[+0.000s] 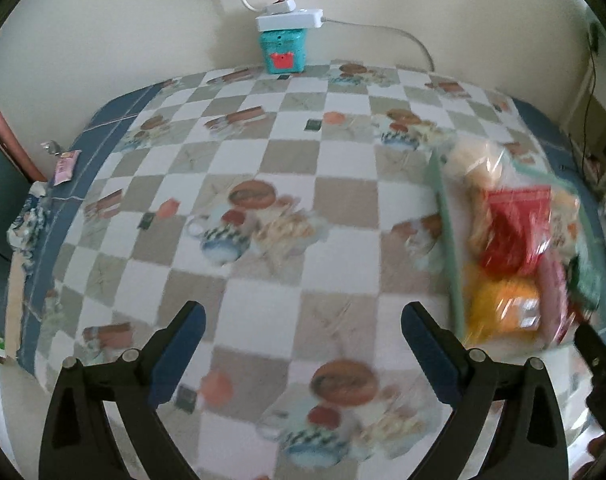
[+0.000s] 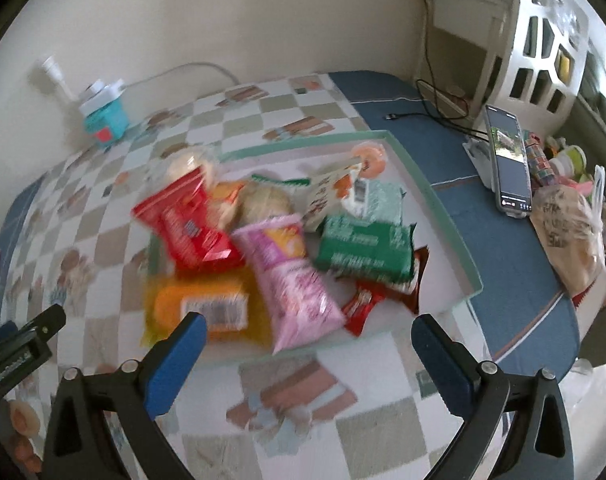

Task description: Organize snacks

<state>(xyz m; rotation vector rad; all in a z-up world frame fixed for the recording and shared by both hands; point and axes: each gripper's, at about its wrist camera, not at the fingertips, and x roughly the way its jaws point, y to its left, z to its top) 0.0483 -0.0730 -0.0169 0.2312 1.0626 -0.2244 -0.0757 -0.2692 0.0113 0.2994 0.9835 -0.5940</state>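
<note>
A pale green tray (image 2: 435, 200) on the checked tablecloth holds a heap of snack packs: a red bag (image 2: 187, 224), a pink bag (image 2: 291, 280), a yellow-orange pack (image 2: 199, 304), a green pack (image 2: 363, 244) and a small red wrapper (image 2: 363, 304). My right gripper (image 2: 303, 336) hangs open over the tray's near edge, nothing between its fingers. In the left wrist view the same tray (image 1: 449, 236) lies at the right with the red bag (image 1: 511, 228) and yellow pack (image 1: 499, 308). My left gripper (image 1: 303, 328) stands open over bare tablecloth, left of the tray.
A teal box (image 1: 283, 52) with a white power strip on top sits at the table's back edge by the wall. A phone (image 2: 509, 160) on a stand and a plastic bag (image 2: 571, 232) of items stand right of the tray. The left gripper's body (image 2: 19, 344) shows at the right view's left edge.
</note>
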